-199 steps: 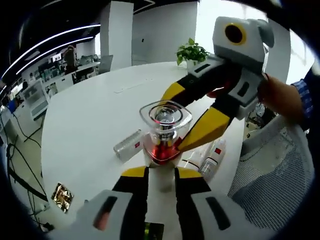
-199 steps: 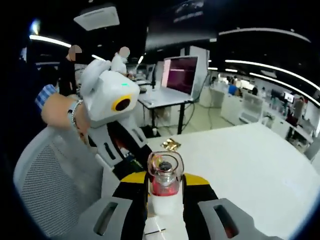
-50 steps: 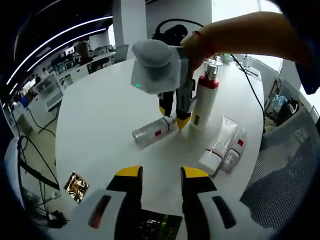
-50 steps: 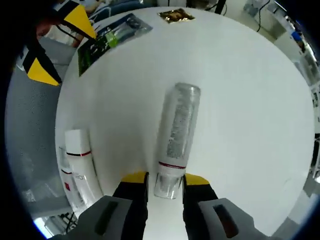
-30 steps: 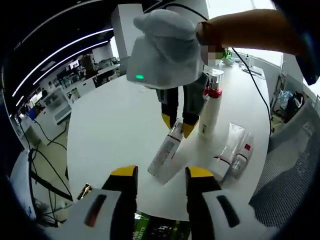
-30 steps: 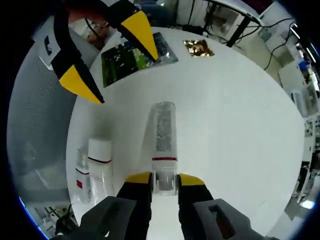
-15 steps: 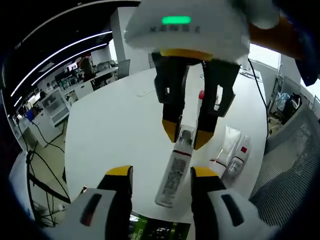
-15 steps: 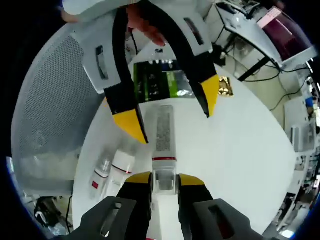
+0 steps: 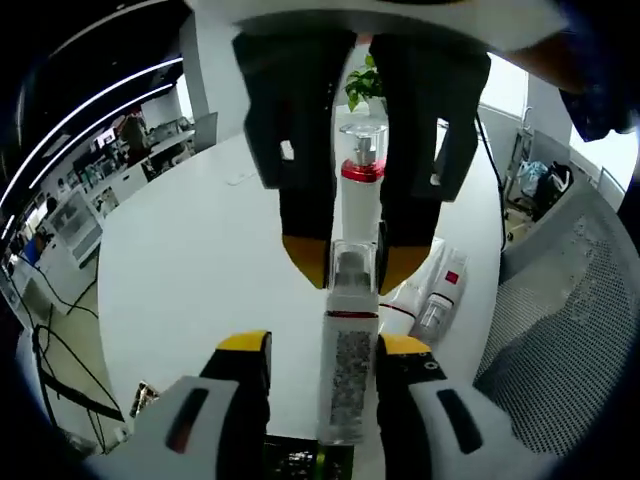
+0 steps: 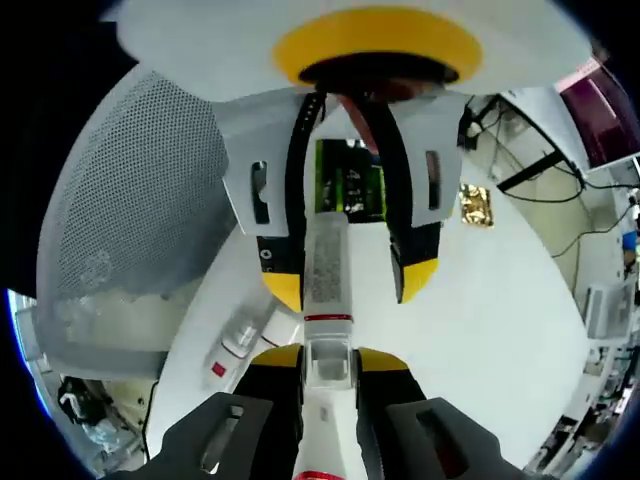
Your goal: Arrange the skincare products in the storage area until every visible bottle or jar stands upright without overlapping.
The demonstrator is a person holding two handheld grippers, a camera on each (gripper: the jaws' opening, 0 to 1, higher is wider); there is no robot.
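Clear plastic bottle (image 9: 347, 350) hangs in the air above the white worktop (image 9: 190, 260), pinched at its cap by the right gripper (image 10: 330, 362), its far end lying between the spread jaws of the left gripper (image 9: 312, 350). 1 red-collared pump bottle (image 9: 360, 195) stands upright; 2 tubes (image 9: 435, 295) lie flat nearby.
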